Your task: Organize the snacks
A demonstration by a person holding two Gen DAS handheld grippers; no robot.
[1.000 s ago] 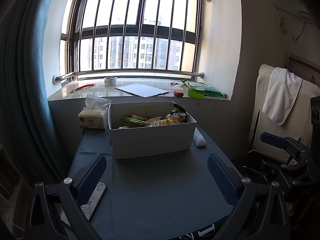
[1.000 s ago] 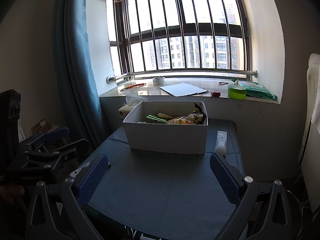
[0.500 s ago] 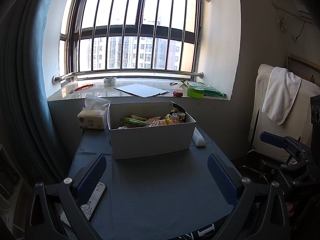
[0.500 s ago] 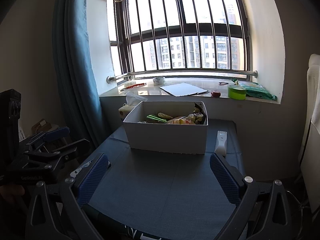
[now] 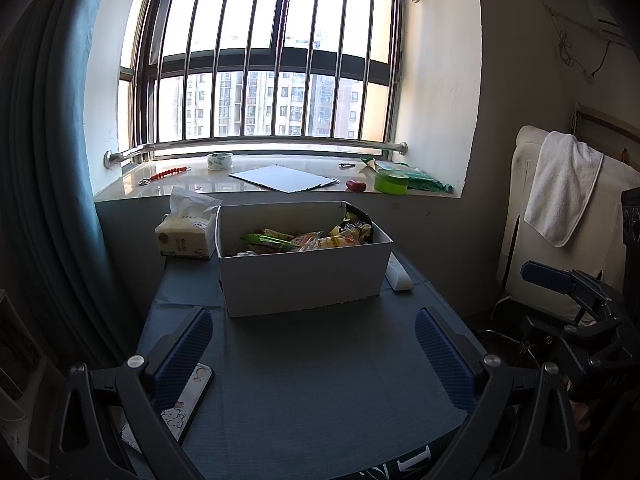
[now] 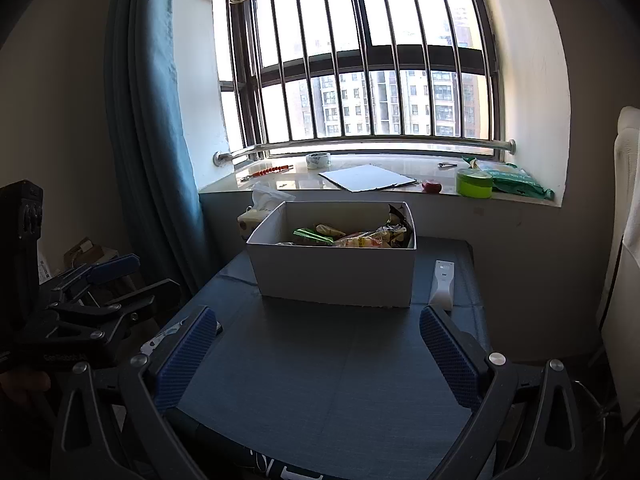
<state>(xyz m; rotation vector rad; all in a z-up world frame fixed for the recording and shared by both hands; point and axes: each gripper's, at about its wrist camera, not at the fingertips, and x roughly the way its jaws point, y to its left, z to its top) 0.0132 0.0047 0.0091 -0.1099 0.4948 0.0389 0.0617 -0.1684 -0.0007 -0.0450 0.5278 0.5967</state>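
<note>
so both the left gripper (image 5: 312, 354) and right gripper (image 6: 316, 350) hover wide open and empty, squared up to the snack box (image 5: 304, 276) just ahead on the tabletop (image 5: 320, 380), ready to reach in.

Box (image 5: 304, 276): on surface (image 5: 320, 380), far half, approx centred, just before the windowsill wall.
Snacks (image 5: 304, 238): in box, piled toward its right and back.
Tissue pack (image 5: 184, 236): on surface, left of box, touching or just beside its back-left corner.
Remote (image 6: 442, 282): on surface, right of box, lying lengthwise along box's side.
Phone (image 5: 176, 404): near-left edge of surface, partly under left hand-held gripper (image 5: 316, 350).
Windowsill (image 5: 192, 184): behind and above box. L to R on it: tape roll (image 5: 219, 160), flat board (image 5: 284, 178), small round item (image 5: 356, 185), tub (image 5: 391, 181), bag (image 5: 420, 178) behind tub.
Towel (image 5: 560, 188): draped over chair back, right of surface.
</note>
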